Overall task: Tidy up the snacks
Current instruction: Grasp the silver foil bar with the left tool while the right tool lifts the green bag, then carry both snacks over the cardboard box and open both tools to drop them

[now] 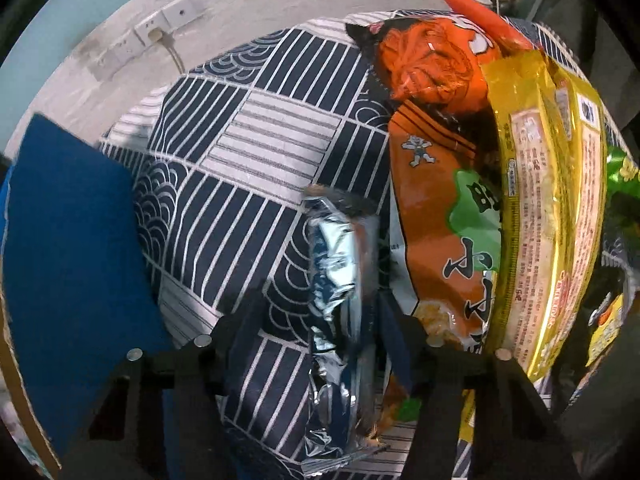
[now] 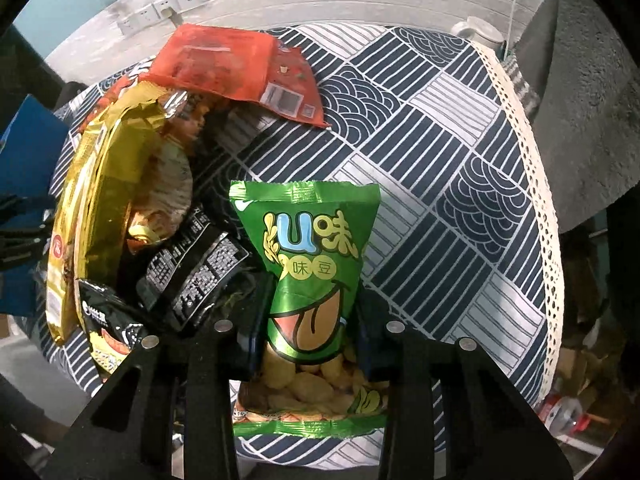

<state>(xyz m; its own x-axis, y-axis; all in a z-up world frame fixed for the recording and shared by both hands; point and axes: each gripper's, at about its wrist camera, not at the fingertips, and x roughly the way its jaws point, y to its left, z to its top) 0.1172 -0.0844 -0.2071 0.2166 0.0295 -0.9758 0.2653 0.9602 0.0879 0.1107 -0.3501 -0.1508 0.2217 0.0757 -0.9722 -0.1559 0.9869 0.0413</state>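
In the left wrist view my left gripper [image 1: 320,312] is shut on a silver and blue foil snack pack [image 1: 340,308], held edge-on above the patterned tablecloth [image 1: 248,152]. To its right lie an orange snack bag [image 1: 436,184] and a yellow bag [image 1: 548,216]. In the right wrist view my right gripper [image 2: 306,316] is shut on a green bean snack bag [image 2: 310,256]. Left of it are the yellow bag [image 2: 100,200], black packs [image 2: 192,268] and a red bag [image 2: 236,68].
A blue box [image 1: 68,240] stands at the table's left edge. A wall with sockets [image 1: 160,28] runs behind. The table's lace-trimmed right edge [image 2: 532,184] drops to a floor with clutter [image 2: 572,408]. A white mug [image 2: 480,34] sits at the far right corner.
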